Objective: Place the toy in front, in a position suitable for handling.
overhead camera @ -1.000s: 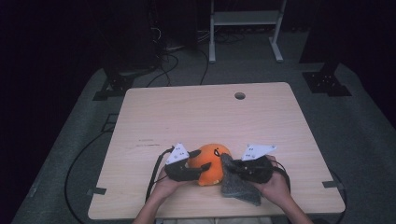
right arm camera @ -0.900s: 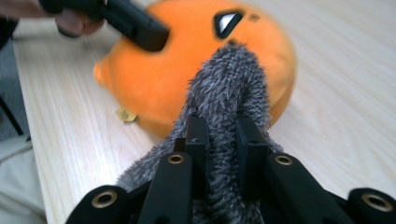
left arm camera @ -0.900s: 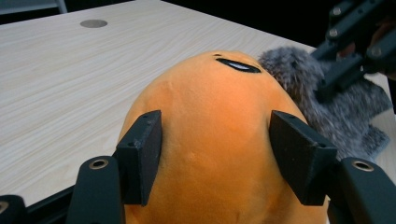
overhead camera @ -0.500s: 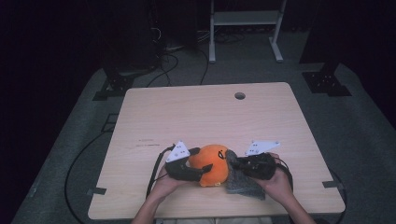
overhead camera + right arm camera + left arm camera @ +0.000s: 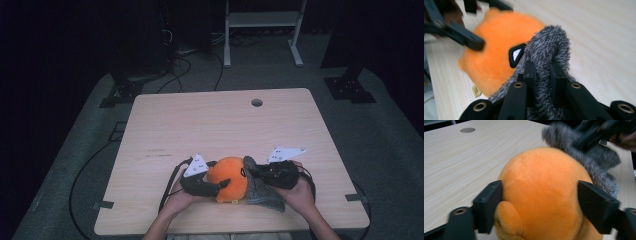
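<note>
An orange plush toy (image 5: 231, 179) lies near the table's front edge. My left gripper (image 5: 220, 181) comes at it from the left. In the left gripper view the plush (image 5: 541, 190) sits between the jaws of this gripper (image 5: 540, 195). They have just been closing and both pads press its sides. A grey fuzzy cloth (image 5: 260, 192) lies against the plush's right side. My right gripper (image 5: 250, 172) is shut on a fold of that cloth (image 5: 549, 45), pinched between its jaws (image 5: 541, 70). Beside the fold the plush (image 5: 494, 57) shows a black-rimmed white patch (image 5: 516, 55).
The wooden table (image 5: 210, 125) has a round hole (image 5: 257, 102) near its far edge. Black cables (image 5: 170, 187) trail from the grippers over the front edge. Behind the table, on the dark floor, stand a white frame (image 5: 260, 30) and black stands (image 5: 350, 87).
Both hands stay at the plush. The right gripper has shifted slightly to the right with the grey cloth. The plush has barely moved.
</note>
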`<state>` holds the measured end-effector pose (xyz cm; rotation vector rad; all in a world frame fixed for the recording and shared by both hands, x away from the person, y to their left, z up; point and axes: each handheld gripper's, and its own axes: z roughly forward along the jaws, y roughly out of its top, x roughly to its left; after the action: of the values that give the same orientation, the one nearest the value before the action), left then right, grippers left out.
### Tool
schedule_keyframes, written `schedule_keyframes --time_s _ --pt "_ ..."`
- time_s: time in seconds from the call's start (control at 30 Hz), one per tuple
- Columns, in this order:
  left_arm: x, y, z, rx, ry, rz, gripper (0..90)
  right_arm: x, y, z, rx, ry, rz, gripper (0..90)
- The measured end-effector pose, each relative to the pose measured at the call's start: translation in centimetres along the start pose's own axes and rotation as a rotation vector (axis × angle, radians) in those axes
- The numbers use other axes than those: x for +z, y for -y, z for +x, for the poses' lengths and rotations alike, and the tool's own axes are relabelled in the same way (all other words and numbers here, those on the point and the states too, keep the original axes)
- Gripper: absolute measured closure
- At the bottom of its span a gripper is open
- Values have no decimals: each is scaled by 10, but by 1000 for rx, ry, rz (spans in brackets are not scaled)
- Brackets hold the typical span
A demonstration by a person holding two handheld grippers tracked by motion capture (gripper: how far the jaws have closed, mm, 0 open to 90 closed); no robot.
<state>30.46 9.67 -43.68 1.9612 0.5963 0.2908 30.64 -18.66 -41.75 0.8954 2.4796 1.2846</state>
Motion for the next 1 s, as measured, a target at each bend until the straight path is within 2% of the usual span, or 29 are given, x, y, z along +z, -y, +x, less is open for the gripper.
schedule_keyframes --time_s 0.07,0.13,0.23,0.27,0.37,0.47,0.53,0.6,0.67,0.77,0.83,0.9,0.93,1.0 --pt "-2 -3 2 -40 4 7 143 -2 3 -2 12 -11 4 777" --pt "-1 -2 4 -97 6 26 99 -4 6 -1 9 -11 15 777" --pt "4 6 8 -183 59 46 100 -6 12 -1 13 -24 31 777" --pt "4 7 7 -186 67 39 126 -7 12 -1 12 -27 36 778" --pt "2 3 3 -104 43 34 260 -10 11 3 -4 -22 30 781" --pt "-1 -5 -1 41 21 12 316 -18 0 13 -59 -34 -60 781" --pt "-4 -8 -4 142 0 24 324 -18 -6 19 -80 -31 -87 780" --pt "-7 -6 -2 153 -11 34 326 -12 -5 18 -93 -21 -65 779" --pt "-8 -3 2 137 -4 28 328 -6 0 13 -83 -23 -31 780" --pt "-8 0 4 113 7 11 328 -4 6 7 -86 1 22 780" --pt "-6 0 2 128 15 6 327 -7 5 7 -64 -9 3 779" --pt "-5 -1 -2 159 20 1 324 -14 -4 14 -75 -23 -63 779" --pt "-5 -1 -3 171 20 1 318 -15 -7 15 -76 -26 -74 778" --pt "-5 -2 -4 169 24 8 284 -10 -9 17 -95 -14 -55 779"
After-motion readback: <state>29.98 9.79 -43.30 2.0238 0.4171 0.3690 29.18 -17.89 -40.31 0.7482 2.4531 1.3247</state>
